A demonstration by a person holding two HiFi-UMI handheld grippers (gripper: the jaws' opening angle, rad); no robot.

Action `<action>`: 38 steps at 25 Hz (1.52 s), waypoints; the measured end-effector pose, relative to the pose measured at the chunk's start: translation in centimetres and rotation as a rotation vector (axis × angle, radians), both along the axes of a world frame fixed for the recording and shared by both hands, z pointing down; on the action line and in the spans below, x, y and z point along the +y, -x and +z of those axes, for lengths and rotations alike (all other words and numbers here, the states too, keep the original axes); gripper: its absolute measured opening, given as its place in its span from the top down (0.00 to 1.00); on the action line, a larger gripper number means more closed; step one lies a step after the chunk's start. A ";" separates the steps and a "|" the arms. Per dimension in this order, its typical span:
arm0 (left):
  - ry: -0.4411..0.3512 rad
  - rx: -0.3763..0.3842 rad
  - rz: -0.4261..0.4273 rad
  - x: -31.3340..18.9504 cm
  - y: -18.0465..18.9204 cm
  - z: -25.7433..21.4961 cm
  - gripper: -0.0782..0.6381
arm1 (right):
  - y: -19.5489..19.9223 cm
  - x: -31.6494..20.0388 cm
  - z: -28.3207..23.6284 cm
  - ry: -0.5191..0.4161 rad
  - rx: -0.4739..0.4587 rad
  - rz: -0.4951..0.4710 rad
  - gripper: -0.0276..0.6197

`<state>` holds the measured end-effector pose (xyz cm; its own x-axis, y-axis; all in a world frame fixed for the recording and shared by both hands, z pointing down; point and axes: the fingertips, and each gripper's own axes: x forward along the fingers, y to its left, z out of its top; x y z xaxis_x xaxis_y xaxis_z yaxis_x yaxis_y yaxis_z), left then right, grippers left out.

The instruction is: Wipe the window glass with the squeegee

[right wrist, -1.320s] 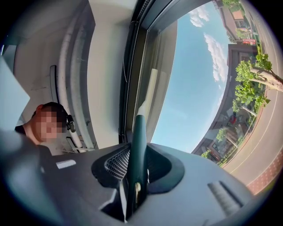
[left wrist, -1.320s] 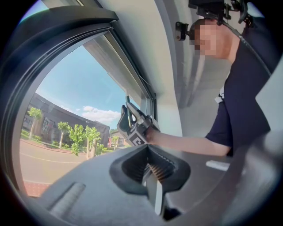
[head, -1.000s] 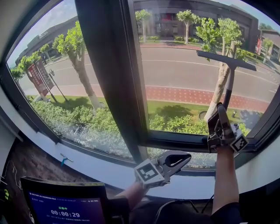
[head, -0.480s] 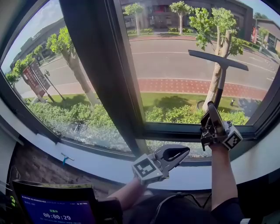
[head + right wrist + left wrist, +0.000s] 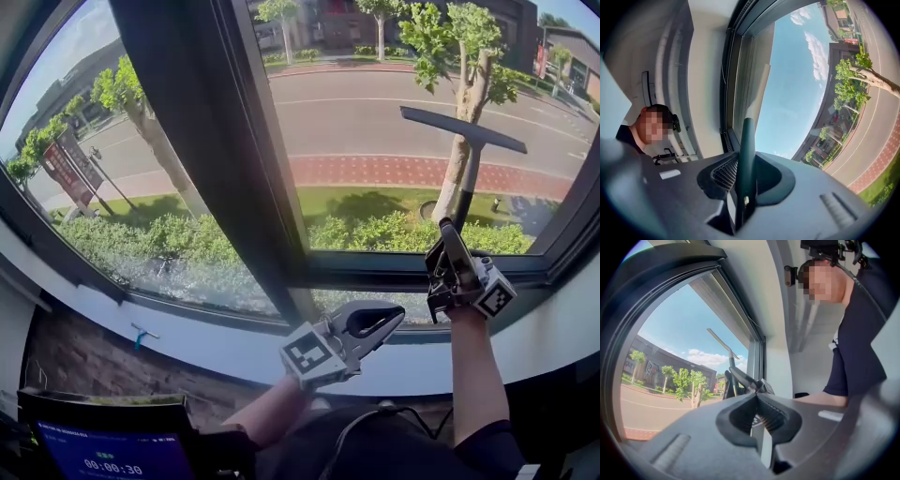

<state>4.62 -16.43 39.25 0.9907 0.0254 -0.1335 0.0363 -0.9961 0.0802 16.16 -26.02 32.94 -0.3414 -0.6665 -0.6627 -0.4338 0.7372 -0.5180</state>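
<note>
My right gripper pinches the squeegee handle, shaft rising from it to the blade crosswise at the glass; my left gripper hangs lower, pressed together, empty.

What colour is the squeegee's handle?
The squeegee handle is dark green, best seen in the right gripper view.

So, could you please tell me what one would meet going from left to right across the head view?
Red roadside sign → small blue object → dark window post → left gripper → right gripper, shut on the squeegee.
</note>
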 end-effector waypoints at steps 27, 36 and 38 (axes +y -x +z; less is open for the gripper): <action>0.041 -0.025 -0.013 0.1 -0.2 0.8 0.89 | 2.0 2.1 10.7 0.246 -0.025 -0.082 0.82; 0.061 -0.035 -0.018 0.4 -0.1 1.2 0.89 | 1.7 3.7 15.3 0.251 0.056 -0.107 0.82; 0.064 -0.037 -0.017 0.3 -0.1 1.4 0.88 | 2.0 3.8 15.9 0.275 0.050 -0.113 0.82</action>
<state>4.68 -16.09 40.60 0.9952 0.0006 -0.0978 0.0149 -0.9893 0.1450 14.15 -22.24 48.84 -0.4511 -0.7746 -0.4433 -0.3871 0.6174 -0.6848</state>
